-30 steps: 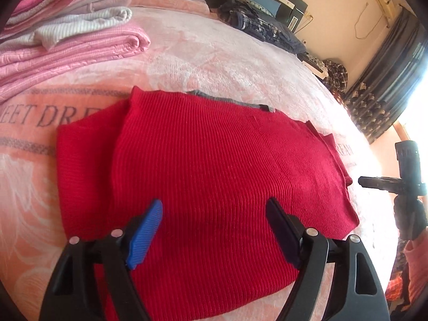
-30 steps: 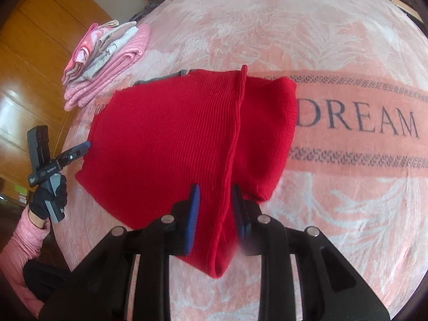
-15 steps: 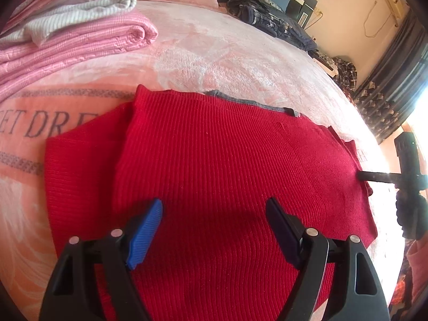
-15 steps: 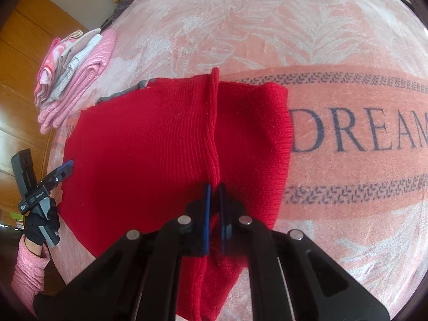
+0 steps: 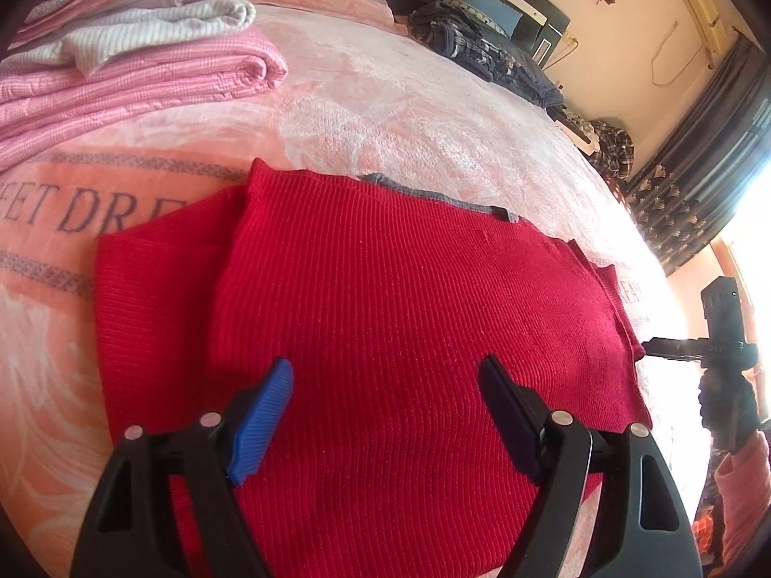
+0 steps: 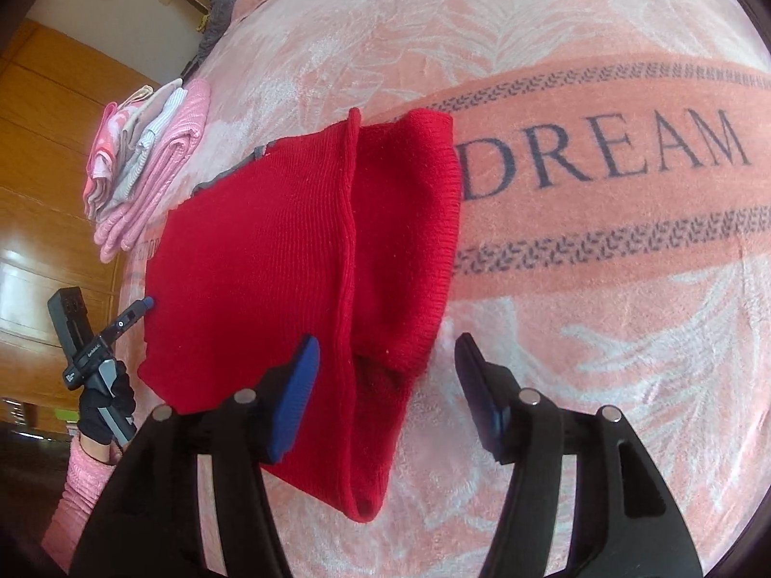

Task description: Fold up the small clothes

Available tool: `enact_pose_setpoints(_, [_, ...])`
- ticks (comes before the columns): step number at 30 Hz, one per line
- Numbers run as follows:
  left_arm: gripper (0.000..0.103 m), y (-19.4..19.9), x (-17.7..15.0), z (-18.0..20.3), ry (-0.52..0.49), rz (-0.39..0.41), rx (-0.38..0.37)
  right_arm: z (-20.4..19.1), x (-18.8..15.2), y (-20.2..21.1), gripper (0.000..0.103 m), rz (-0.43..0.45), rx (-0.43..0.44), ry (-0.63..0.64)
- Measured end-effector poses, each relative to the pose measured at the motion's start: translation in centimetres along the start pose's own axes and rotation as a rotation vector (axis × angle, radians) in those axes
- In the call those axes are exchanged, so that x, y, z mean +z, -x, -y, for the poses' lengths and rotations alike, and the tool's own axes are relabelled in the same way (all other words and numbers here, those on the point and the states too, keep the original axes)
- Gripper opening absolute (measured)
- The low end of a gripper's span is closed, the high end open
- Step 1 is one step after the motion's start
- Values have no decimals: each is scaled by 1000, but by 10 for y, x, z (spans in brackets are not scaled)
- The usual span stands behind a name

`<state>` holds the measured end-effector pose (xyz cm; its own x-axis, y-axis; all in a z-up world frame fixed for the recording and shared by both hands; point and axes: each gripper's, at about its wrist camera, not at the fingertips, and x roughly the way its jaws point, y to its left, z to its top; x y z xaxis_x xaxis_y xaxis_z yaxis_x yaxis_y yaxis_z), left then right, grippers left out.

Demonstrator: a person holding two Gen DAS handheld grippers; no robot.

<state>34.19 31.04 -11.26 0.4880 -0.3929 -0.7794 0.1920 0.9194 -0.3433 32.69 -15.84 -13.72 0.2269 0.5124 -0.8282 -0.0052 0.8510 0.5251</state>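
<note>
While the stack of folded pink and striped clothes [image 5: 135,62] sits at the far left of the pink blanket [image 5: 385,111], the red knit garment [image 5: 385,313] lies flat in the middle of it, one side folded over. The left gripper [image 5: 385,385] hangs above the garment with jaws spread, gripping nothing. Further right, the right gripper [image 6: 385,366] hovers over the folded edge, jaws likewise wide apart and empty

Daylight floods in hard from the window [image 5: 756,183], blown out to pure white there, the bedspread [image 6: 602,289] glows washed and bright, and both fisheye views bend strongly into dark, soft corners.
</note>
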Motion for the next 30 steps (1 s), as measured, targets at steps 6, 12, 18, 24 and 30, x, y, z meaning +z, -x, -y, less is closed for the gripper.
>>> enact_pose_setpoints(6, [80, -6, -4, -2, 5, -21, 6, 11, 1, -23, 59, -22, 203, -13])
enact_pose_setpoints(12, [80, -12, -4, -3, 3, -20, 8, 17, 17, -36, 50, 30, 364, -15])
enact_pose_setpoints(18, [80, -11, -4, -6, 1, -23, -4, 20, 22, -46, 20, 53, 376, -26])
enact_pose_setpoints(24, [80, -14, -5, -12, -14, -29, -20, 13, 18, -41, 17, 53, 289, -12])
enact_pose_setpoints(30, [82, -15, -5, -15, -10, -32, -46, 3, 15, -34, 16, 62, 244, -53])
